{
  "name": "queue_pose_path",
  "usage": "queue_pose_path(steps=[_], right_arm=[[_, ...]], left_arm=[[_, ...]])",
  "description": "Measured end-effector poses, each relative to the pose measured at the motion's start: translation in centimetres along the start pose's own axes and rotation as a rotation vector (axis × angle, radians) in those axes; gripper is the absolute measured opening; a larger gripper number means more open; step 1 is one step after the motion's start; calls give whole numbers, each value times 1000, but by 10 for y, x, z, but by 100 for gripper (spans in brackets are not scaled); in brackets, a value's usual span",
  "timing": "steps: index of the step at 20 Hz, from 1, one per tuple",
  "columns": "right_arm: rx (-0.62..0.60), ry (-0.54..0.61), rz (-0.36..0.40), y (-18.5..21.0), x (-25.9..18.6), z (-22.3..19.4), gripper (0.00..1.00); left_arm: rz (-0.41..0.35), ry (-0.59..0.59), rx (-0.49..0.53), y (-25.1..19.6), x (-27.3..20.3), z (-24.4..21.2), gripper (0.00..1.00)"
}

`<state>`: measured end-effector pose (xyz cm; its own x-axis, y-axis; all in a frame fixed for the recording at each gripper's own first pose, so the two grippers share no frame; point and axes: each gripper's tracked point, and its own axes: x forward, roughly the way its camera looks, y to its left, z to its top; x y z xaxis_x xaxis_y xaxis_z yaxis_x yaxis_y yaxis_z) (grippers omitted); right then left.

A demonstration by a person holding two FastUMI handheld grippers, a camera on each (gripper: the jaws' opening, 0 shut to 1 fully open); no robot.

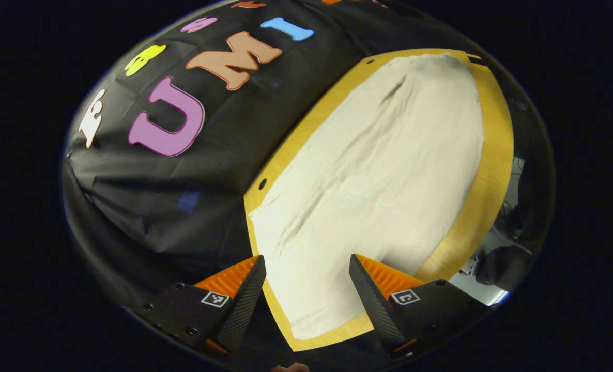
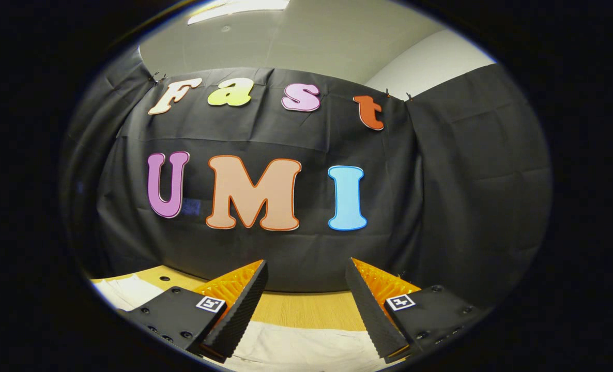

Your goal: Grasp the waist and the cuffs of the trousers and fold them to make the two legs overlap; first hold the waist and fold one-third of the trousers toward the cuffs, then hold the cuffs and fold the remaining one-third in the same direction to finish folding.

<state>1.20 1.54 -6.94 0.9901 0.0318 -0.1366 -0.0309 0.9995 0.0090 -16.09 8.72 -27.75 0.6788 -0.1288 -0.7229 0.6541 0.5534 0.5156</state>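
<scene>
I hold both grippers, left [image 1: 306,281] and right [image 2: 306,287], spread and empty above the trousers [image 1: 368,196], which lie flat on the table [image 1: 492,175]. Step: approach. Next: lower, clamp waist and cuffs.

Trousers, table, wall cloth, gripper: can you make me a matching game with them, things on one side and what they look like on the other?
Things:
1. trousers
2. table
3. wall cloth
4. left gripper

Descriptions:
A. black and hanging behind the table
B. pale cream, lying spread flat
C. yellowish wood with small holes near its edge
D. fingers apart, holding nothing

Pairs: 1-B, 2-C, 3-A, 4-D
</scene>
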Motion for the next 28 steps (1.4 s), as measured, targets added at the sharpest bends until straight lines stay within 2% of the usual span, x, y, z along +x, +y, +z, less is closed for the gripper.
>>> queue_pose_path(steps=[7, 12, 15, 20, 24, 26, 28], right_arm=[[-11, 33, -2, -4, 0, -14, 97], [-22, 36, -19, -12, -4, -14, 97], [-22, 41, -43, -22, -8, -16, 98], [-18, 57, -73, -30, -13, -22, 97], [-32, 55, -62, -27, -16, -23, 97], [-54, 65, -32, -21, -17, -28, 97], [-101, 85, 5, -15, -18, -35, 97]], left_arm=[[-125, 105, 112, -36, -4, -36, 97], [-216, 144, 289, -59, -1, -50, 98], [-228, 135, 343, -65, 0, -46, 93], [-214, 105, 421, -52, 28, -37, 94], [-204, 105, 440, -40, 46, -31, 94], [-237, 133, 452, -43, 54, -36, 92], [-246, 152, 466, -48, 59, -39, 48]])
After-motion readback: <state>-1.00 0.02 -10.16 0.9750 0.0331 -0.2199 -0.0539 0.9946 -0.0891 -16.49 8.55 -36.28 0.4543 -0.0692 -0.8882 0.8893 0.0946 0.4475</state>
